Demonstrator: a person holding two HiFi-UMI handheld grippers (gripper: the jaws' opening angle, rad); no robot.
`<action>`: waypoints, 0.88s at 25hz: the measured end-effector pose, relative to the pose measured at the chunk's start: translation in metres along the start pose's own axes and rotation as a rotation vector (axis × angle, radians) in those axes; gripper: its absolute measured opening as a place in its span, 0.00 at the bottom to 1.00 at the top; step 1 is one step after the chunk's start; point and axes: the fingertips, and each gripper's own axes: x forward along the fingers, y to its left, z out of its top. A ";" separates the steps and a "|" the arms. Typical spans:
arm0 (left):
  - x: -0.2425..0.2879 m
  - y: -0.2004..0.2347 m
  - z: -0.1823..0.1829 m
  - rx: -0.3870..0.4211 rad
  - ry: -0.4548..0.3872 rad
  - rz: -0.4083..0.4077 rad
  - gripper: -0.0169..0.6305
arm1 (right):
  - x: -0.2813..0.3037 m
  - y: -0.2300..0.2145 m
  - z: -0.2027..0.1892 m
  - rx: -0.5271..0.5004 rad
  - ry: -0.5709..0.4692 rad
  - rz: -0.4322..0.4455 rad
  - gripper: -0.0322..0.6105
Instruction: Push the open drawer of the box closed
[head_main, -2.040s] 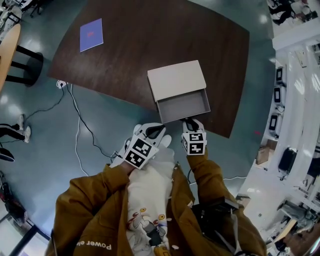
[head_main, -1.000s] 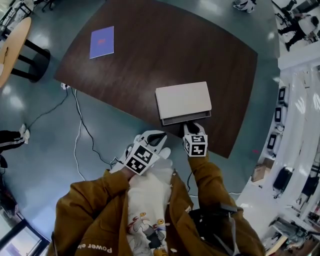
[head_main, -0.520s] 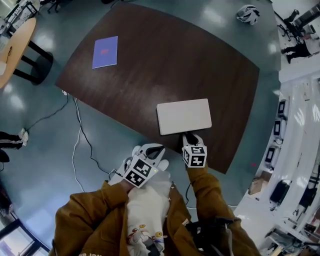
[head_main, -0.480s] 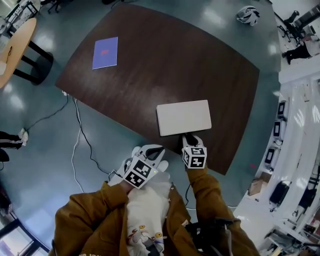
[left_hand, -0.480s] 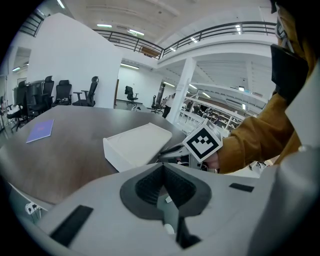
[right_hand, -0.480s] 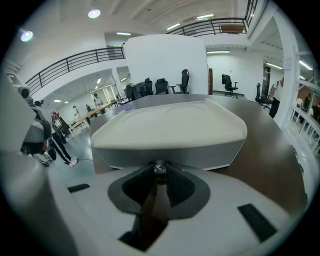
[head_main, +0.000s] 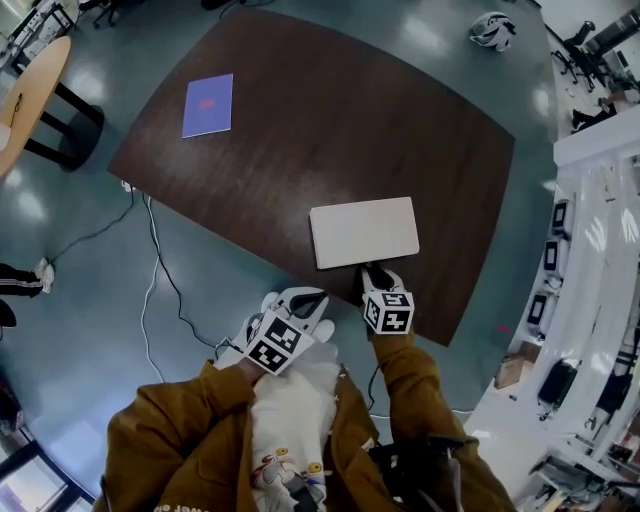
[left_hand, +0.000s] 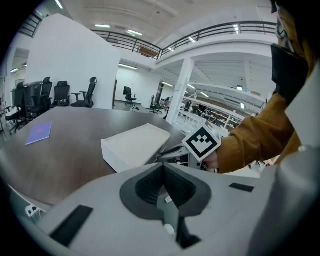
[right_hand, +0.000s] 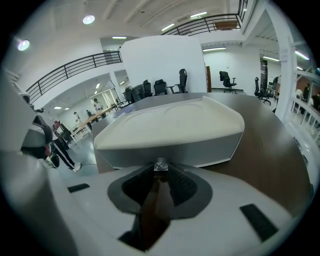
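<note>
The white flat box (head_main: 365, 232) lies on the dark wooden table (head_main: 330, 120) near its near edge, its drawer flush with the front. My right gripper (head_main: 369, 271) is shut, and its tips touch the box's grey drawer front (right_hand: 165, 150). In the right gripper view the gripper (right_hand: 160, 166) shows a small metal piece at its tips, against that front. My left gripper (head_main: 305, 298) is shut and empty. It hangs off the table to the left of the right one, above the floor. The left gripper view shows the box (left_hand: 135, 145) and the right gripper's marker cube (left_hand: 202, 141).
A purple booklet (head_main: 207, 104) lies at the table's far left. Cables (head_main: 150, 280) run over the floor below the table's left edge. A round wooden table (head_main: 20, 90) on a black stand is at the far left. The box sits close to the table's front edge.
The drawer stood wide open two seconds ago, showed a narrow strip one second ago, and is now fully in. My right gripper followed it forward. The left gripper barely moved.
</note>
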 end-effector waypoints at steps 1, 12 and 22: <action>-0.001 -0.002 0.000 0.002 -0.001 -0.003 0.04 | -0.002 0.001 -0.001 0.006 0.000 0.001 0.18; -0.018 -0.012 0.002 -0.028 -0.058 -0.081 0.04 | -0.055 0.020 0.004 0.078 -0.091 -0.066 0.20; -0.069 -0.023 0.017 -0.057 -0.105 -0.201 0.04 | -0.150 0.117 0.069 0.067 -0.336 -0.093 0.13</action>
